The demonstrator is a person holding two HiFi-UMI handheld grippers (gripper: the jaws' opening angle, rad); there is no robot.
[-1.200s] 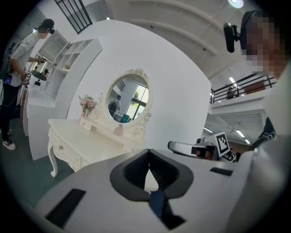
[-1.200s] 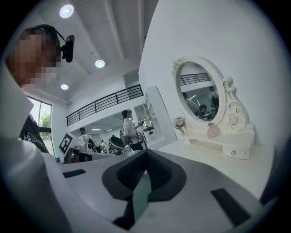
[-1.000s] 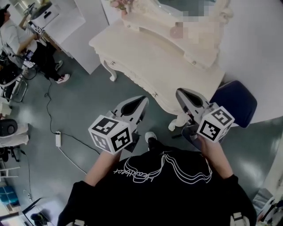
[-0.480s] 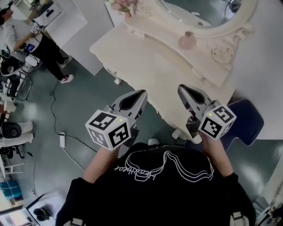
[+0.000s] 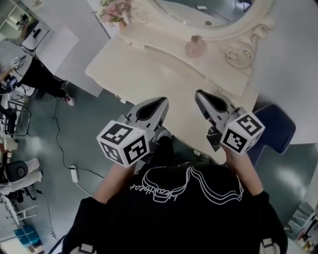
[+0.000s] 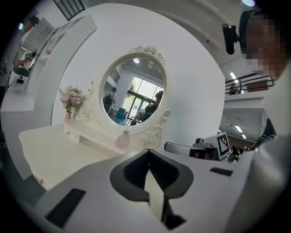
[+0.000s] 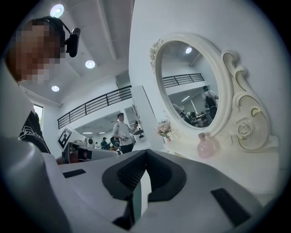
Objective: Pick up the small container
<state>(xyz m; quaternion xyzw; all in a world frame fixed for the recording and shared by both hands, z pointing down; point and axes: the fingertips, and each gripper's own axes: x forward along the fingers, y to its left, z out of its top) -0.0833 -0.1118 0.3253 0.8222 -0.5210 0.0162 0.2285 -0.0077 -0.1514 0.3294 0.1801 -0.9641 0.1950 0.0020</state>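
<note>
Head view shows a cream tabletop [image 5: 149,69] with carved edges filling the upper middle, with the person [image 5: 179,213] standing at its near edge. An oval mirror [image 5: 213,12] in a scrolled cream frame rises at its back. A dark blue seat [image 5: 276,130] stands on the grey floor [image 5: 89,129] to the right of the tabletop. The left tongs [image 5: 160,102] and right tongs [image 5: 199,94] are held side by side over the near edge, tips pointing toward the mirror. Each pair's own view shows its jaws clenched together with nothing between them. A bunch of pink flowers [image 5: 113,10] stands at the left end of the mirror's low shelf [image 5: 164,38]. The small container [image 5: 194,47], a round pink bottle, stands upright on that shelf just in front of the mirror's frame, well apart from both tongs.
</note>
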